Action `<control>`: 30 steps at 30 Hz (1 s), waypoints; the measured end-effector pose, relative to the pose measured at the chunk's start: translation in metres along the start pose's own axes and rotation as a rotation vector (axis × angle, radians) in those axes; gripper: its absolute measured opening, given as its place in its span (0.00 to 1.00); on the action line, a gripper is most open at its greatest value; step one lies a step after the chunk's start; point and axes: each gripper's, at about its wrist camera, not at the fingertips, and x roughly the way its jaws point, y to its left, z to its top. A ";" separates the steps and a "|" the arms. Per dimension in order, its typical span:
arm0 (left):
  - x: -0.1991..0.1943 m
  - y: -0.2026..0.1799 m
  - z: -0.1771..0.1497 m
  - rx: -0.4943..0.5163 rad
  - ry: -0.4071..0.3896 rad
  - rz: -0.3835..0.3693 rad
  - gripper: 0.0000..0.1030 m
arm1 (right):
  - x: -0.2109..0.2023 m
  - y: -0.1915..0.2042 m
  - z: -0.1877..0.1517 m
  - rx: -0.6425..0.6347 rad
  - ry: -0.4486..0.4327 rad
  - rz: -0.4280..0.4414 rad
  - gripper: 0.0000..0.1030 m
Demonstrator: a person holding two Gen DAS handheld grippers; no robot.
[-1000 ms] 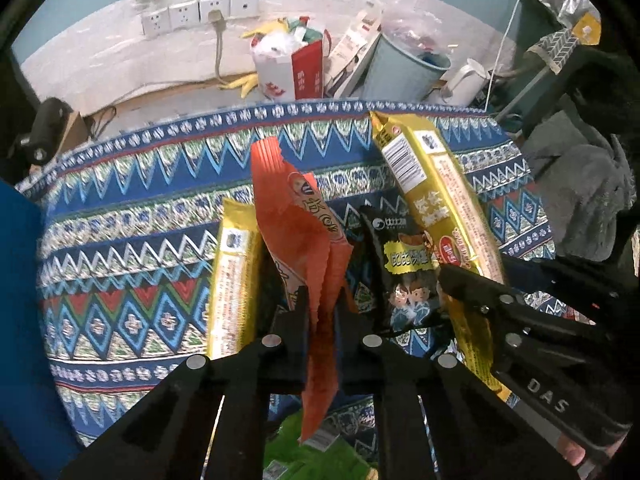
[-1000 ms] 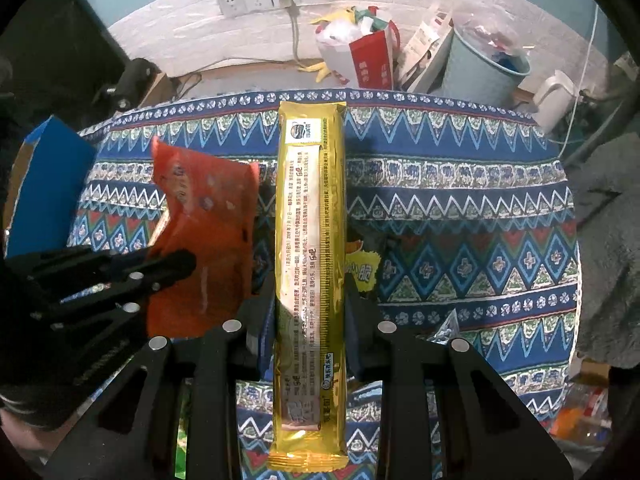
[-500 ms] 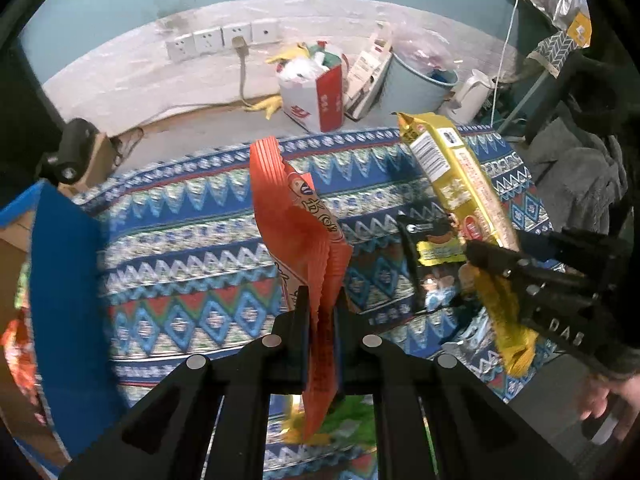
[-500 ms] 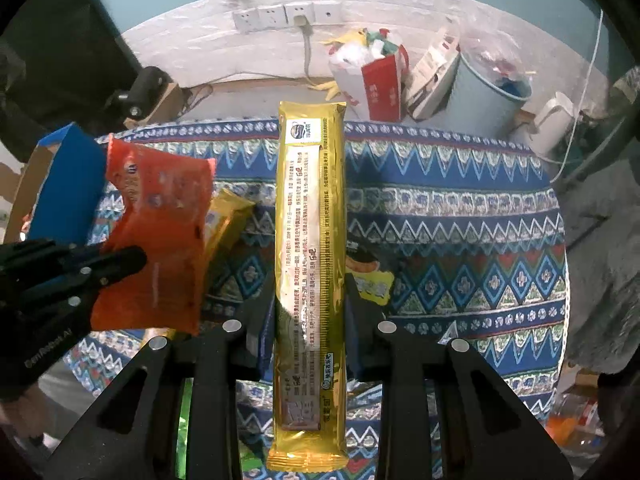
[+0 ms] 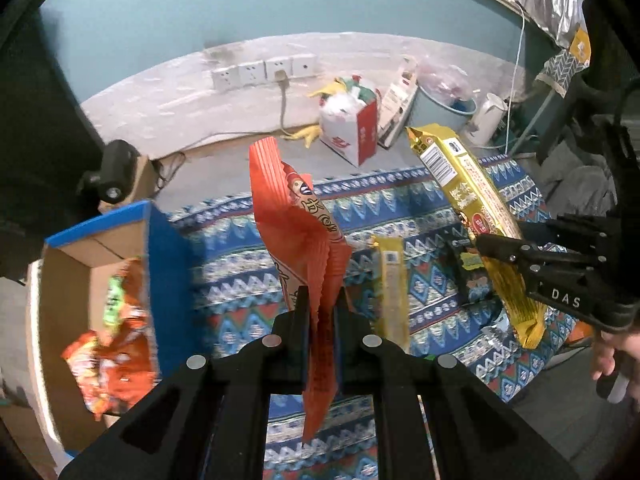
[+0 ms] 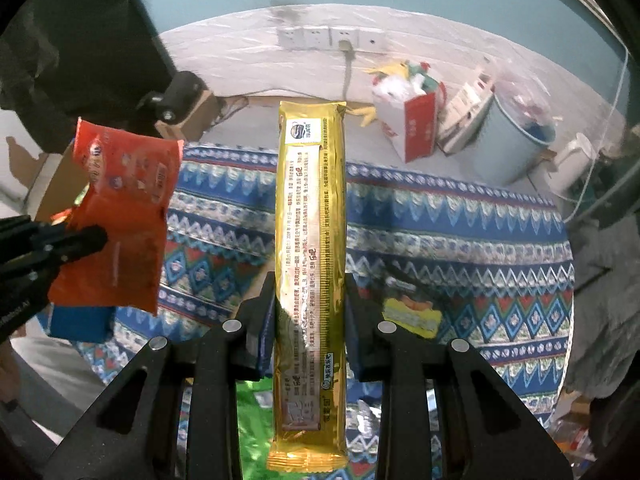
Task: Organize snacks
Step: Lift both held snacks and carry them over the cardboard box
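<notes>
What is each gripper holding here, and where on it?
Left gripper: orange snack packet, pinched at its lower half. Right gripper: long gold snack pack, clamped across its width below the middle.

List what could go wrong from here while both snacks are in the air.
The left gripper pinches the orange packet only by its thin lower edge; it could slip short of the blue box. The right gripper clamps the long gold pack near its lower half, so the tall top may swing.
</notes>
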 end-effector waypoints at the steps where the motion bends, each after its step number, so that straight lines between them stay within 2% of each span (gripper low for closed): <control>1: -0.004 0.006 -0.001 -0.001 -0.004 0.005 0.09 | -0.001 0.005 0.003 -0.007 -0.003 0.004 0.26; 9: -0.029 0.056 -0.013 -0.023 -0.023 0.056 0.09 | -0.007 0.046 0.023 -0.057 -0.021 0.035 0.26; 12: -0.037 0.080 -0.019 -0.062 -0.030 0.061 0.09 | -0.006 0.065 0.030 -0.074 -0.020 0.051 0.26; 30: -0.066 0.193 -0.056 -0.206 -0.033 0.140 0.09 | 0.015 0.215 0.066 -0.241 0.006 0.171 0.26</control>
